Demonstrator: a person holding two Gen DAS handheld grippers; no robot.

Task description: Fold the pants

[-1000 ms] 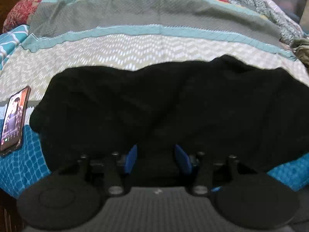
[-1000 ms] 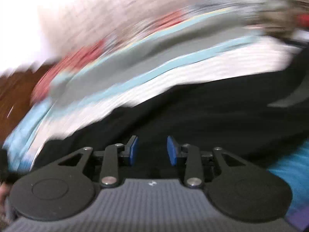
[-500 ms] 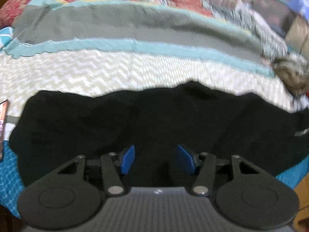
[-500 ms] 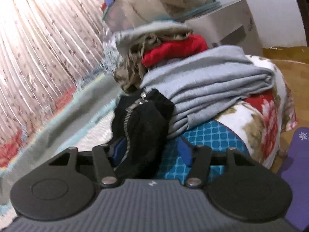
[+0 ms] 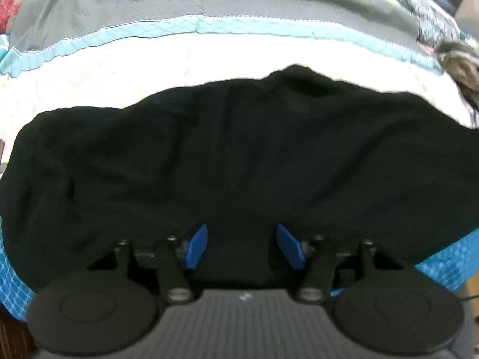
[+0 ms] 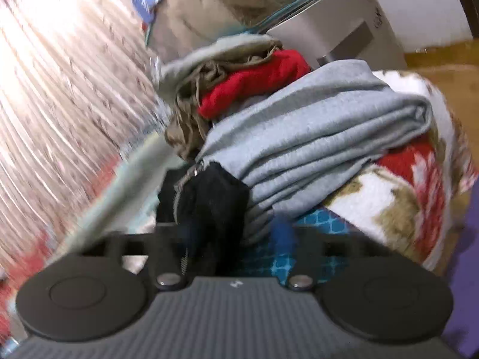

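Both claws' pads stay spread, left claw (image 5: 241, 246) now nearer black pants (image 5: 239, 161).

Both views w/ strong fisheye bending at edges. Left view: soft focus, white bedspread (image 5: 125, 68) band blown out, black pants (image 5: 239, 161) nearly detail-free. Right view: motion blur, curtain (image 6: 60, 89) glaring bright at left, fingers (image 6: 283, 233) smeared.

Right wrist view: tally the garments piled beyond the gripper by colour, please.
Black zippered pants end: 1
Folded grey fabric stack: 1
Red crumpled garment: 1
Olive-brown crumpled garment: 1
Total: 4. Anything hidden deeper in the pile cannot be counted.
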